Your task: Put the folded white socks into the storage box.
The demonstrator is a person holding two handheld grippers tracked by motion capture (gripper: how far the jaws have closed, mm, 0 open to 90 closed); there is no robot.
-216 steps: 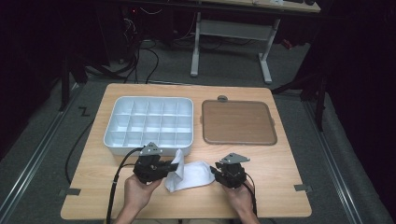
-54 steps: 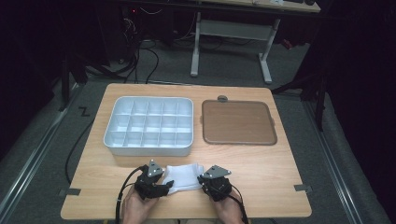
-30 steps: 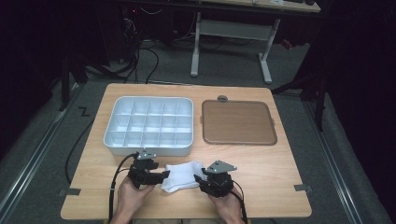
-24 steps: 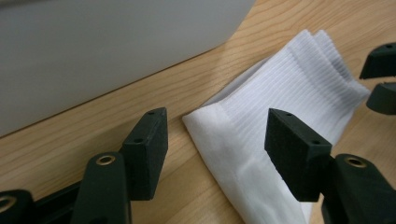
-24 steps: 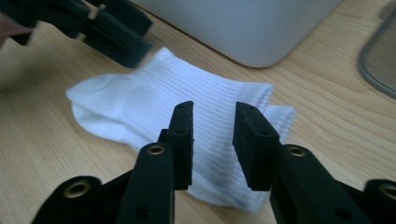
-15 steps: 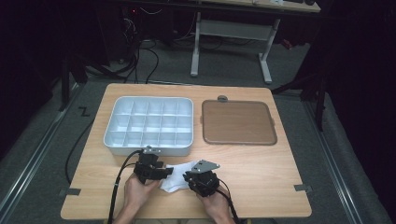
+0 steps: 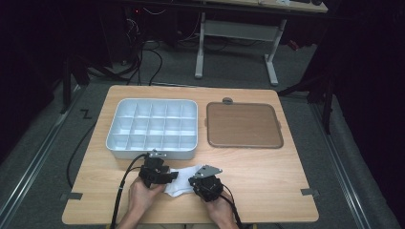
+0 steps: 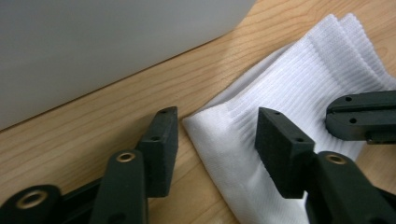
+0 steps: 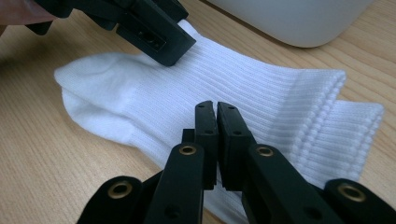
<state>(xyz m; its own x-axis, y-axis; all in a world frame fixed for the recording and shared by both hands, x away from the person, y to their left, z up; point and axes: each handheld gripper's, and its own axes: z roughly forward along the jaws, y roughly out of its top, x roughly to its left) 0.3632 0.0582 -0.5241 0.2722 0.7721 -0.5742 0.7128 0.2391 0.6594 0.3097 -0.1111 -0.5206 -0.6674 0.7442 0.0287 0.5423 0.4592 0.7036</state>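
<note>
From the high view, the left gripper (image 7: 165, 177) and the right gripper (image 7: 197, 183) sit close together at the near edge of the light wooden table (image 7: 267, 167), with the folded white ribbed sock (image 7: 184, 179) lying flat between them; a white plastic tray divided into small compartments (image 7: 153, 128) stands just beyond the left gripper, and a brown rectangular mat with rounded corners (image 7: 243, 125) lies farther off, beyond and to the right of the right gripper. In the left gripper view, the left gripper (image 8: 215, 135) has its jaws partly apart and they have just been closing; the folded corner of the sock (image 8: 289, 88) lies between them, one pad over the fabric and the other over bare wood beside it, neither visibly pressing it. The tray's grey-white wall (image 8: 107, 46) rises just ahead, and the tip of the other gripper rests on the sock at the right. In the right gripper view, the right gripper (image 9: 216, 116) has its jaws brought together, having just been closing, their tips low over the ribbed sock (image 9: 243, 88); whether fabric is pinched between them I cannot tell. The left gripper's jaw lies on the sock just ahead.
</note>
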